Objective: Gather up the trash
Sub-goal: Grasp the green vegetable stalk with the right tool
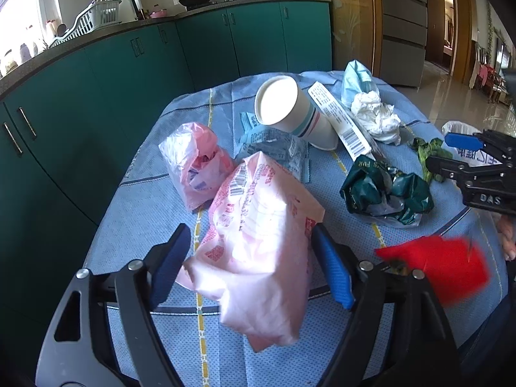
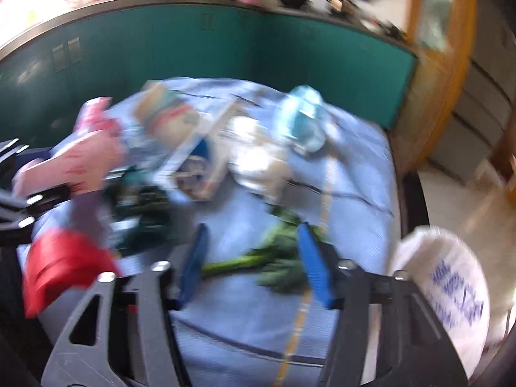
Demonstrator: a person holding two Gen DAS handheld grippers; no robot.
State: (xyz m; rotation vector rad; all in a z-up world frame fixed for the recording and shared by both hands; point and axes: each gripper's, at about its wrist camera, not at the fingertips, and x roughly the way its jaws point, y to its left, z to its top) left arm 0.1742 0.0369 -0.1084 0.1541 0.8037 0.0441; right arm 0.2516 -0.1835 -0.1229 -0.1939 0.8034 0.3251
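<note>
Left gripper spread around the pink wrapper; right gripper apart over the leafy greens.

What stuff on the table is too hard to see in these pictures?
- Red thing: smeared by blur in both views; what it is can't be told.
- Paper cup: clear in the left view, only a blur in the right view.
- White bag with blue print: cut off by the right view's edge, print unreadable.
- Pink bag: its lower end hides the cloth beneath.
</note>
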